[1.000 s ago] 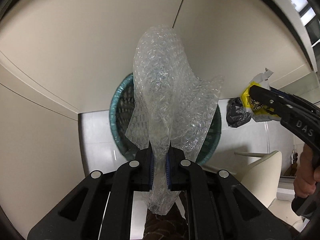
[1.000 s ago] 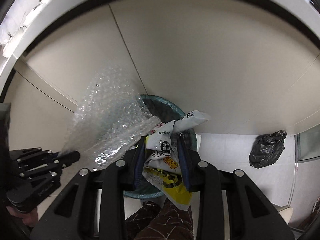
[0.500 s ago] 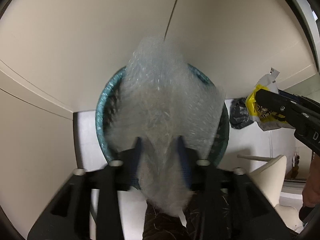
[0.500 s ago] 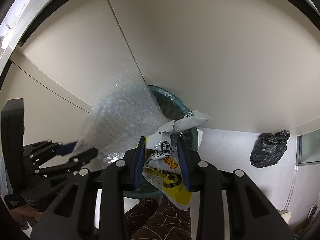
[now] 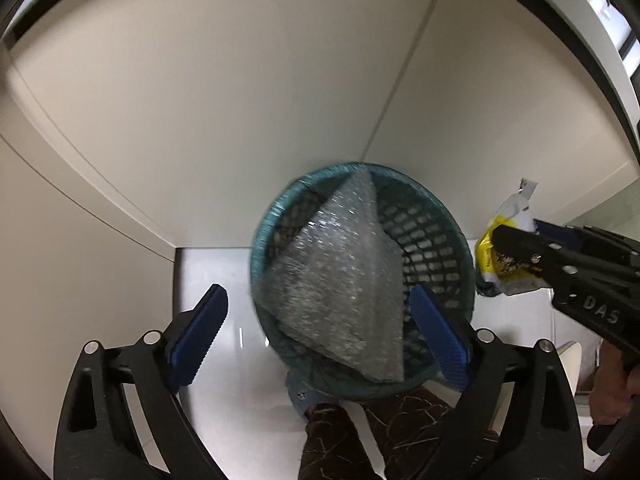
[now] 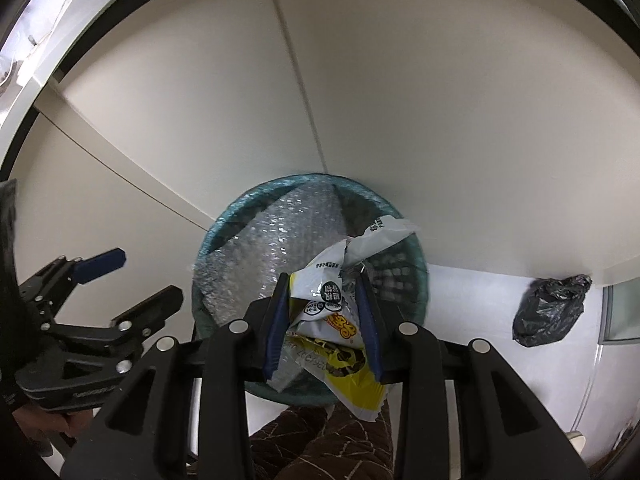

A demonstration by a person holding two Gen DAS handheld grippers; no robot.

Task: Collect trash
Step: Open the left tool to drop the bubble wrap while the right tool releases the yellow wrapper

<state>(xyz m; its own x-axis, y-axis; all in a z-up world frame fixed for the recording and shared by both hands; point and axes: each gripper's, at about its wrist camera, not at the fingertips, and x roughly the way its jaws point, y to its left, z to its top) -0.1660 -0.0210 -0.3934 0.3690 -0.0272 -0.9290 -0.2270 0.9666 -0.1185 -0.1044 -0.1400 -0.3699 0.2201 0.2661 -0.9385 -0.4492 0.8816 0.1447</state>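
your left gripper [image 5: 316, 332] is opening with nothing between its jaws, the bubble wrap [image 5: 340, 280] lies in the teal basket [image 5: 440, 216], and your right gripper [image 6: 324, 320] clamps the snack wrapper [image 6: 332, 320] above it, not yet dropped

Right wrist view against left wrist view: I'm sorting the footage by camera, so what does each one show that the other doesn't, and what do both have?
Only the right wrist view shows the black bag whole on the floor and the snack wrapper's printed face between the right gripper's pads.

Only the left wrist view shows the left gripper's blue pads from behind, jaws opening, nothing between them.

Both show the teal basket with bubble wrap in it, the wrapper, and patterned trousers.
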